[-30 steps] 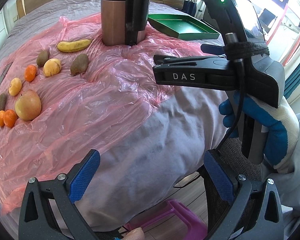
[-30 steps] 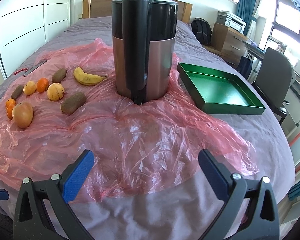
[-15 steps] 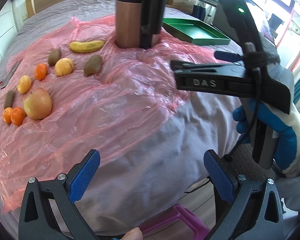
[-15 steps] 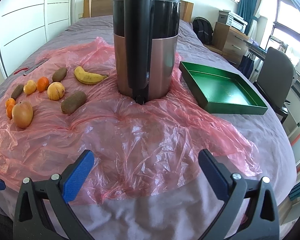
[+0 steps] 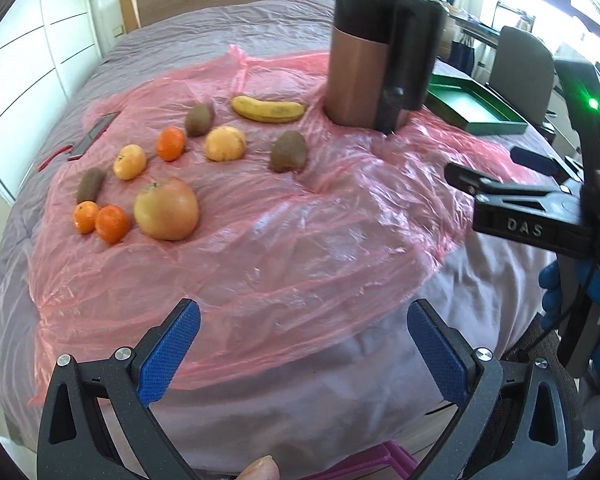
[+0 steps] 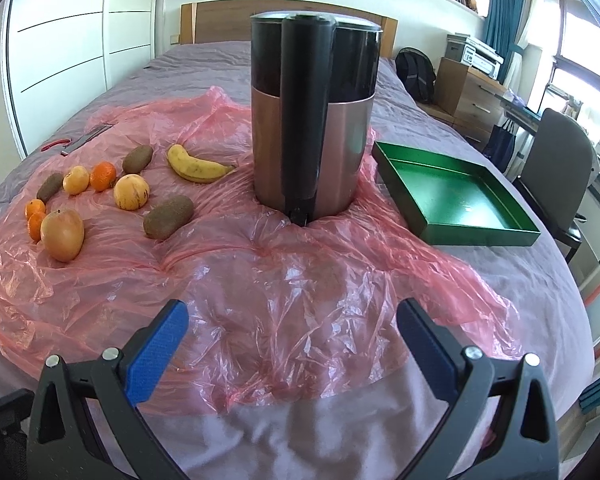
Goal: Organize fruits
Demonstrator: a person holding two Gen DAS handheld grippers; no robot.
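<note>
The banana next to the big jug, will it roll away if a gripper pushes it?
Probably not: the banana is curved and lies flat, so it would likely slide or spin. The pink plastic sheet looks crinkly and may bunch.

The left gripper (image 5: 304, 354) has black triangular-cutout arms, each carrying two silver screws, and blue cross-hatched pads (image 5: 168, 354) on its fingers. The right gripper (image 6: 292, 350) is built the same: black frame, silver screws, blue textured pads (image 6: 156, 352). In the left wrist view, at 3 o'clock, the right gripper's black body bears raised letters "DAS" (image 5: 525, 227), a green light (image 5: 592, 103) glows on its upper housing, and a thin black cable (image 5: 580, 292) runs down past a dark strap. At 4 o'clock, a hand (image 5: 588, 304) wears a blue glove with a white knit cuff.
</note>
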